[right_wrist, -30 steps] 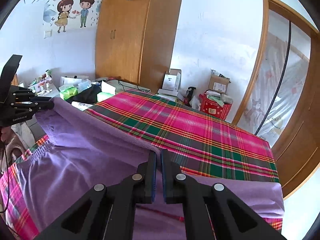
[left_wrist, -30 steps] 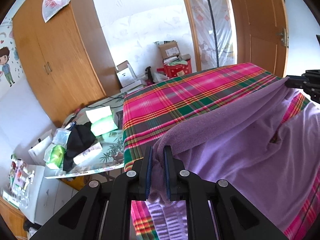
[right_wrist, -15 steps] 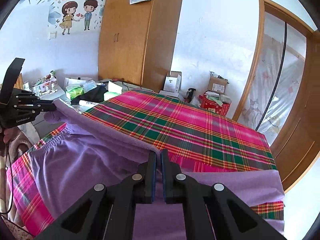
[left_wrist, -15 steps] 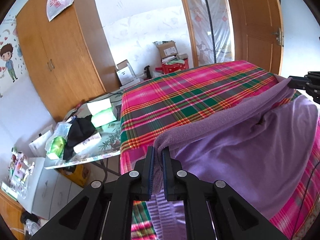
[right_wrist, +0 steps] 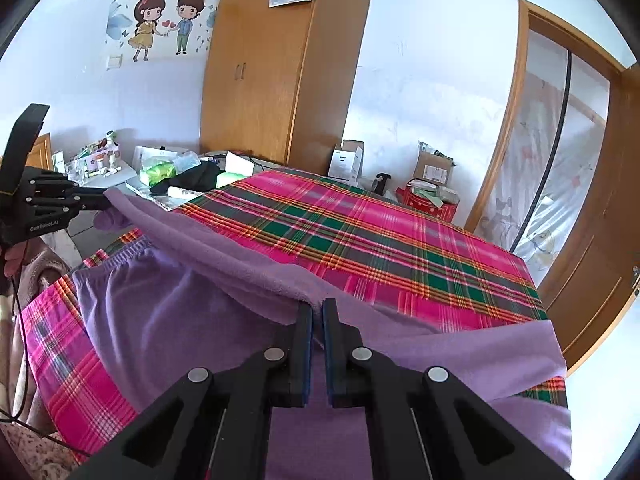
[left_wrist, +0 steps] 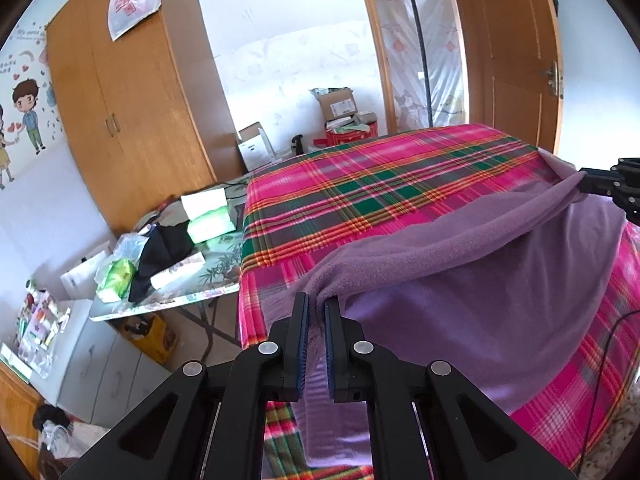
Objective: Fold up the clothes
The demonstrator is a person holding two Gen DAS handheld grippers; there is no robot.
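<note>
A purple fleece garment point(left_wrist: 472, 280) point(right_wrist: 192, 320) lies over the near part of a bed covered in a pink, green and grey plaid sheet point(left_wrist: 380, 184) point(right_wrist: 360, 236). My left gripper point(left_wrist: 316, 304) is shut on one end of its folded top edge. My right gripper point(right_wrist: 317, 308) is shut on the other end, so the edge hangs taut between them, lifted off the sheet. The right gripper point(left_wrist: 588, 184) shows at the right rim of the left wrist view. The left gripper point(right_wrist: 102, 202) shows at the left of the right wrist view. An elastic waistband point(right_wrist: 116, 256) lies near the left gripper.
A cluttered low table point(left_wrist: 176, 280) with tissue packs and a black cloth stands left of the bed. A wooden wardrobe point(left_wrist: 132, 112) stands behind it, cardboard boxes point(left_wrist: 336, 108) sit at the far wall, and a wooden door point(left_wrist: 516, 48) is at right. A hand point(right_wrist: 14, 258) holds the left gripper.
Both grippers have drawn the purple edge toward the near side of the bed, uncovering more plaid sheet. Both grips held.
</note>
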